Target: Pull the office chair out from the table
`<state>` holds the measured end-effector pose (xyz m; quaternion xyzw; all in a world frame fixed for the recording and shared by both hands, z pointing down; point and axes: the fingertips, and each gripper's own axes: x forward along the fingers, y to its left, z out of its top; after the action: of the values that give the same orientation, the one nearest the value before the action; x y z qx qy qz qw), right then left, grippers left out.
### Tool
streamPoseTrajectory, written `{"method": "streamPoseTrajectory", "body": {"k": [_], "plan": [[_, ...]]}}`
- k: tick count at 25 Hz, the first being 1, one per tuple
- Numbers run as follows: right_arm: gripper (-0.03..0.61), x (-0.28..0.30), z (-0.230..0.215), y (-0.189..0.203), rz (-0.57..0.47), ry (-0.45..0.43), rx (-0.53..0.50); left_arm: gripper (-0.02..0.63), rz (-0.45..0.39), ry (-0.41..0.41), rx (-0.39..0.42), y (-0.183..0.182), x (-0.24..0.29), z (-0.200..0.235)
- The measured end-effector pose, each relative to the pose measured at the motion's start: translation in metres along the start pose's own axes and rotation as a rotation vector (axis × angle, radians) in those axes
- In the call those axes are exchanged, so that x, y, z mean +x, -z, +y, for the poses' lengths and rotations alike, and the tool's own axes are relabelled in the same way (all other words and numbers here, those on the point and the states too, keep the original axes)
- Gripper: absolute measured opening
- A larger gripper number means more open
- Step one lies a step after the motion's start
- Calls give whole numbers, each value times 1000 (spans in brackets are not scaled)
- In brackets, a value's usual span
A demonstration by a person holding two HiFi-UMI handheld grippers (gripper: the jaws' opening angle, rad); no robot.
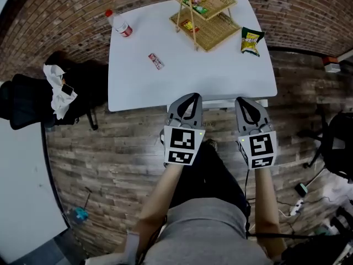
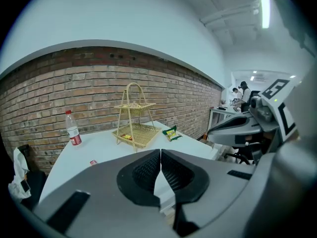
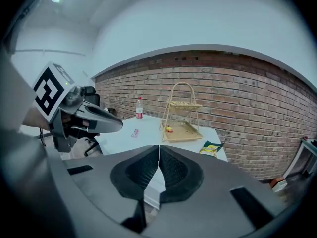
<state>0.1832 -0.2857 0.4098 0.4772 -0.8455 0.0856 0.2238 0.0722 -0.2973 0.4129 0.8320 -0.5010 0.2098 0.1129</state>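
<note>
While two tools [image 1: 192, 96] [image 1: 241, 100] hover closed, one table [image 1: 143, 81] bears one bottle [image 1: 119, 24], one bag [image 1: 251, 41].

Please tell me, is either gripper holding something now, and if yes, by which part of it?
Nothing is held. The left gripper and the right gripper both have their jaws shut together with nothing between them.

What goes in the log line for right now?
left gripper: shut, empty | right gripper: shut, empty | both: facing table | chair: left of table, not held

Head view looks down; gripper views face the table [image 1: 220, 76].
</note>
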Motion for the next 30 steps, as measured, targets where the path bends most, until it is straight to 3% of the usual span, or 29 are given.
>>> {"method": "streamPoseTrajectory", "body": {"k": [4, 8, 11, 14, 19, 24, 26, 30], "plan": [[15, 7, 7, 9, 46, -61, -57, 15, 35, 11, 67, 11, -2, 3], [15, 13, 17, 15, 80, -99, -114, 15, 71, 65, 250, 20, -1, 0], [15, 19, 25, 15, 104, -137, -145, 15, 146, 145, 393, 30, 2, -10], [15, 26, 36, 21, 144, -212, -244, 15, 237, 233, 476, 45, 8, -22], [15, 35, 47, 32, 230, -294, -390, 17, 283, 333, 601, 54, 16, -37], [22, 40, 51, 44, 292, -372, -467, 122, 344, 414, 704, 59, 23, -47], [163, 42, 53, 50, 327, -404, -487, 126, 379, 457, 738, 66, 26, -52], [167, 49, 55, 66, 402, -432, -583, 155, 446, 496, 822, 79, 31, -54]]}}
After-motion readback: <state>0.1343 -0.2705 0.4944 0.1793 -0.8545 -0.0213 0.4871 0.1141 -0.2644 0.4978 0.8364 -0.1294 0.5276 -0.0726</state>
